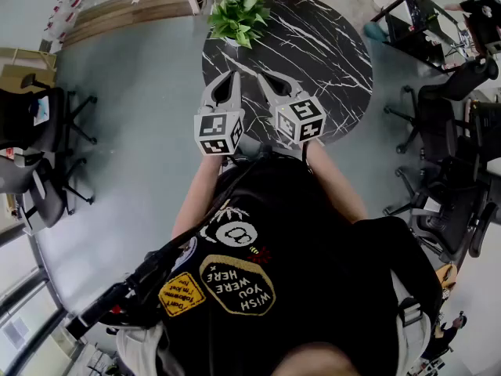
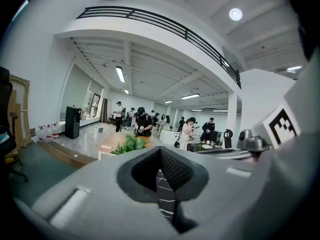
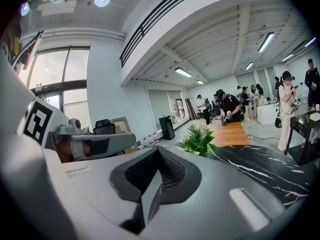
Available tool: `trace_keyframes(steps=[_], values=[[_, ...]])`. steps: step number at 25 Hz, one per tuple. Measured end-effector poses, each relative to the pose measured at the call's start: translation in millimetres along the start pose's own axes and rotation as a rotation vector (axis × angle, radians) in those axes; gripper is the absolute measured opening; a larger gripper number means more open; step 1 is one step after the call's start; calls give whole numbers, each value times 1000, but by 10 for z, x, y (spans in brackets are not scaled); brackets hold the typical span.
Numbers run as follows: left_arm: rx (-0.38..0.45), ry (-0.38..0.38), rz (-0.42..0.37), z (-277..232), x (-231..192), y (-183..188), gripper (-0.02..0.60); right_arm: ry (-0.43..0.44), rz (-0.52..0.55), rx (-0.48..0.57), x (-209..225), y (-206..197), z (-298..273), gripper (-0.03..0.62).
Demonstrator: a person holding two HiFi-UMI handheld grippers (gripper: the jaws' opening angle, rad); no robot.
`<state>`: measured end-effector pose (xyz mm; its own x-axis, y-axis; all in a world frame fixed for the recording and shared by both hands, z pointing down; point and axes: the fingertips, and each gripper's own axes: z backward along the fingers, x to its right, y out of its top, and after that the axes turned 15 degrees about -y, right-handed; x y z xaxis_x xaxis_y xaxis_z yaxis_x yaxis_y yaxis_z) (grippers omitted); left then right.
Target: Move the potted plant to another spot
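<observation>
On the bench (image 1: 329, 61), at its far edge, stands the plant (image 1: 239, 12). I hold left claw (image 1: 232, 77) and right claw (image 1: 261, 79) short of it, both closed, empty.

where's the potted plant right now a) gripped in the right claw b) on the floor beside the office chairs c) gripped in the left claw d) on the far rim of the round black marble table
d: the potted plant stands at the far-left rim of the black marble table, well ahead of the left claw and the right claw, which are both shut with nothing in them.
</observation>
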<state>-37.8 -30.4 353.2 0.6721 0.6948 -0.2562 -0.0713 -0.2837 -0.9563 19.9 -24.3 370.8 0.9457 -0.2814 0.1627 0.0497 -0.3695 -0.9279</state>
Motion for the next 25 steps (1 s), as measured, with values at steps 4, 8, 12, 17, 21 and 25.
trace_keyframes(steps=[4, 8, 12, 17, 21, 25], values=[[2, 1, -2, 6, -9, 18, 5, -2, -1, -1, 2, 8, -2, 2], [2, 5, 3, -2, -22, 15, 5, -2, -5, -4, 17, 10, -9, 2], [1, 12, 10, -10, -46, -4, 5, -1, -7, -8, 34, -1, -28, 2], [-15, 29, 21, -34, -125, -95, 5, 29, -45, -37, 71, -142, -142, 3], [-47, 55, 43, -88, -309, -261, 5, 25, -45, -85, 169, -341, -388, 44], [-89, 77, 55, -192, -526, -458, 5, -9, -36, -110, 314, -501, -719, 15]])
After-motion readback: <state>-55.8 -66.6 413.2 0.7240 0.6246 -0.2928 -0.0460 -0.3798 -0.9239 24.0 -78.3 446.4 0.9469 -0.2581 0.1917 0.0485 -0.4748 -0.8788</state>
